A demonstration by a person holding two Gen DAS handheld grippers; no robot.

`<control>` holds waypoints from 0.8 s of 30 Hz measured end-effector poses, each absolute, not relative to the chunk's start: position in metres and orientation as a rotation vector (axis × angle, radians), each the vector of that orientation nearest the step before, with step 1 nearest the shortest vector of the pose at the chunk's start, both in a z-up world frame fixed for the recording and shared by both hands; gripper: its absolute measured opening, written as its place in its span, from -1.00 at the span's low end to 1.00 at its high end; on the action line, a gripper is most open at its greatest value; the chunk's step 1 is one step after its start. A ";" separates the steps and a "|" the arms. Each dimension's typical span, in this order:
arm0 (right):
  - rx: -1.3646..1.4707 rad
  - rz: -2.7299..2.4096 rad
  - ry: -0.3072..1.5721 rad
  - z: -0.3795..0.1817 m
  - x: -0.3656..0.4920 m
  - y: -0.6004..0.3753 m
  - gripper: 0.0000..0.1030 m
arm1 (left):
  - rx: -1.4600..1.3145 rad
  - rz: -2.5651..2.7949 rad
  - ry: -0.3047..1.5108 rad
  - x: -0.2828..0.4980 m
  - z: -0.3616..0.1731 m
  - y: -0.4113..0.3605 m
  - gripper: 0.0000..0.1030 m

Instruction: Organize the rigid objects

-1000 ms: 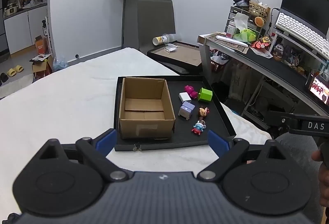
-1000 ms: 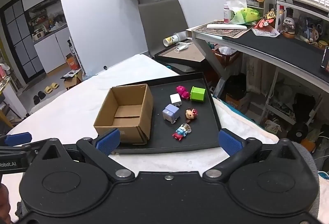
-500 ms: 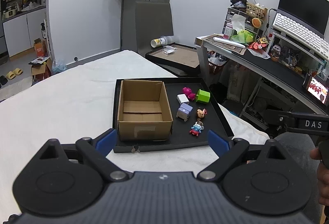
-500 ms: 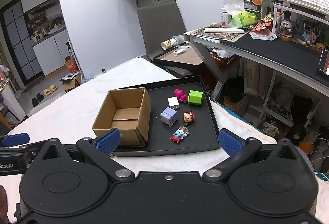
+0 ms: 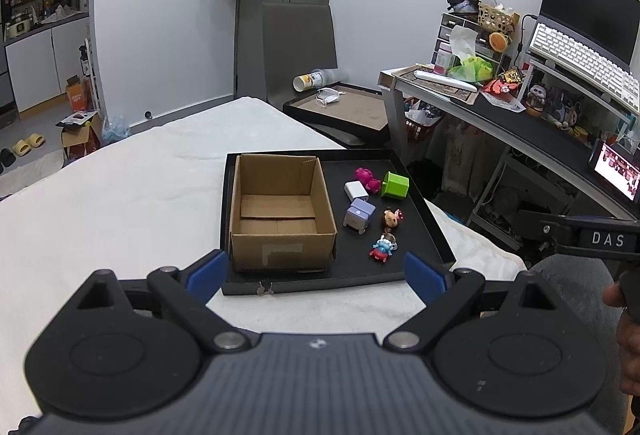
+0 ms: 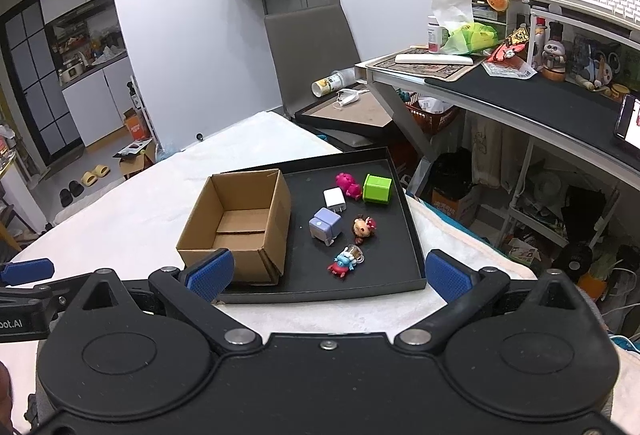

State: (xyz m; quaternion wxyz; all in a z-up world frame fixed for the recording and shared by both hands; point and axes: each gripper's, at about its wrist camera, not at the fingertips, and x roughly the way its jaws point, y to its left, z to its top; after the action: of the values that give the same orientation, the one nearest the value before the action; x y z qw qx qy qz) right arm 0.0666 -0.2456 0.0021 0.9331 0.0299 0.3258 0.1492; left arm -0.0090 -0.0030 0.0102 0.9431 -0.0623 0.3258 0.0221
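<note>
Ahead of the left gripper (image 5: 316, 271), past its spread fingers (image 5: 208, 270), sits the cardboard box (image 5: 280, 211) on a black tray (image 5: 434, 231). The toys (image 6: 344, 261) lie between the right gripper's (image 6: 328, 275) wide-apart fingers (image 6: 446, 275), farther out. Both grippers hover level, apparently clear of the tray.

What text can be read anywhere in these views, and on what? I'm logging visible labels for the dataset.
"DAS": white letters on the right hand-held gripper, seen in the left wrist view.
"bot.AI": cut off at the frame edge, on the left hand-held gripper, seen in the right wrist view.
Print on the paper cup, desk packaging and phone screen: too small to read.
</note>
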 end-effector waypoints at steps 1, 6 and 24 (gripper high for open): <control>0.062 0.306 0.667 0.002 0.067 -0.246 1.00 | -0.127 0.044 0.662 -0.009 0.010 -0.003 0.83; 0.064 0.304 0.668 0.003 0.069 -0.247 1.00 | -0.126 0.043 0.661 -0.010 0.009 -0.005 0.83; 0.062 0.307 0.667 -0.002 0.061 -0.242 1.00 | -0.129 0.045 0.661 -0.014 0.009 -0.002 0.83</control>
State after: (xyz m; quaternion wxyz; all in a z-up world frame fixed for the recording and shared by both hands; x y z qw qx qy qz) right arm 0.0607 -0.2423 -0.0025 0.9330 0.0304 0.3258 0.1499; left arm -0.0137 -0.0022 0.0092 0.9436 -0.0632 0.3242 0.0222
